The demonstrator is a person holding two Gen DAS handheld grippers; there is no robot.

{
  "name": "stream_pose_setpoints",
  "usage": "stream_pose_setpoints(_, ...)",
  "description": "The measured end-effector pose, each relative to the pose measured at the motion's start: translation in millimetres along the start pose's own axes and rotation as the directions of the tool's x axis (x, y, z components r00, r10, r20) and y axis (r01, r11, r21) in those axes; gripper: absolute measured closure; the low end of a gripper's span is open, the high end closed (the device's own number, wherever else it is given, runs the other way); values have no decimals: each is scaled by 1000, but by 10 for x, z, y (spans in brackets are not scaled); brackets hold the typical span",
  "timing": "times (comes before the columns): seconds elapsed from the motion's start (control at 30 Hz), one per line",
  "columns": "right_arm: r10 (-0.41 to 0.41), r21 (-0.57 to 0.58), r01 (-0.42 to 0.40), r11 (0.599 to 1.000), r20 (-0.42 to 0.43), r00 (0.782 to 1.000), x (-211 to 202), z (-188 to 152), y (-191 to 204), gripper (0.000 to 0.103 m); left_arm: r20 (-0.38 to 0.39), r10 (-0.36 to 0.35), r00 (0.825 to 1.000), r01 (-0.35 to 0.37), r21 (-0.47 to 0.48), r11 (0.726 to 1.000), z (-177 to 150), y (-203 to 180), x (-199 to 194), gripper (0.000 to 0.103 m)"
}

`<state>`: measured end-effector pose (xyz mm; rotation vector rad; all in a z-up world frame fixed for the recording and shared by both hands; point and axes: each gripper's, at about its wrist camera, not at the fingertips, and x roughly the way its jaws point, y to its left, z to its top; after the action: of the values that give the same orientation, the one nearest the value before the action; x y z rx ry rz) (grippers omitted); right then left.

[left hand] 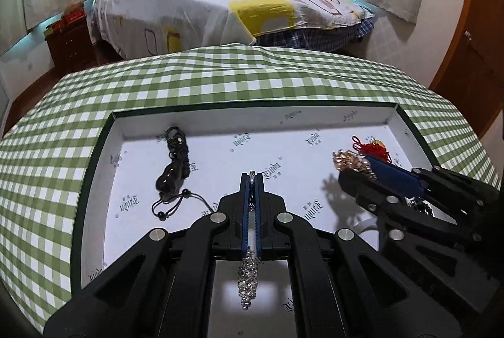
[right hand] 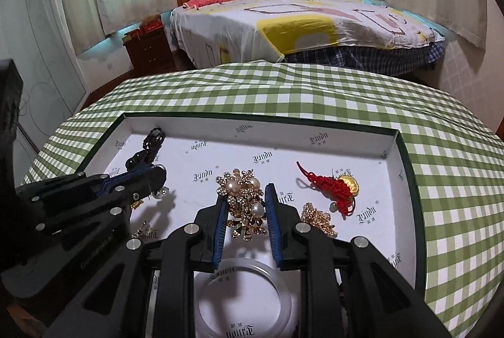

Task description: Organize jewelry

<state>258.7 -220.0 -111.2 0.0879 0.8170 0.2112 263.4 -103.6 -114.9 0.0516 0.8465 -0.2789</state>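
A shallow white-lined tray (left hand: 104,155) with a dark green rim (right hand: 406,155) lies on the checked cloth. My left gripper (left hand: 252,177) is shut on a silver rhinestone piece (left hand: 248,278) that hangs below the pads, above the tray floor. My right gripper (right hand: 245,193) holds a gold brooch with pearls (right hand: 244,196) between its blue pads, lifted off the tray. A black cord pendant (left hand: 171,174) lies in the tray's left part. A red knotted charm with a gold coin (right hand: 337,186) lies at the right, and a small gold brooch (right hand: 318,218) beside it.
A clear bangle (right hand: 242,297) lies on the tray floor under my right gripper. Small pearl and gold pieces (right hand: 159,193) lie by the left gripper. The green checked table (left hand: 220,76) extends beyond the tray. A bed (right hand: 299,22) and a nightstand (right hand: 148,48) stand behind.
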Motion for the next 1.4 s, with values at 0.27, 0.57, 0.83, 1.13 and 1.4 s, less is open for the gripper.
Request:
stream_pose_setpoints(0.27, -8, 14, 8, 1000, -13, 1000, -1, -14, -10, 64, -20, -10, 1000, 9, -7, 1000, -57, -16, 43, 93)
stream_pose_setpoints(0.57, -26, 20, 26, 999, 12, 1000, -76, -8, -58, 58, 3, 21, 1000, -21, -30, 999, -69, 66, -39, 66)
stream_pose_setpoints(0.83, -62, 35, 60, 998, 58, 996, -312, -62, -121, 37, 54, 73, 996, -70, -57, 996, -108, 128, -284, 37)
stream_pose_setpoints(1.13, -105, 35, 102, 994, 98, 990, -775, -385, -87, 26, 124, 119, 985, -109, -88, 990, -424, 85, -885, 16)
stream_pose_setpoints(1.4, -124, 38, 119, 992, 135, 983, -1244, -608, -17, 22, 167, 148, 975, -133, -100, 986, -686, 38, -1455, 13)
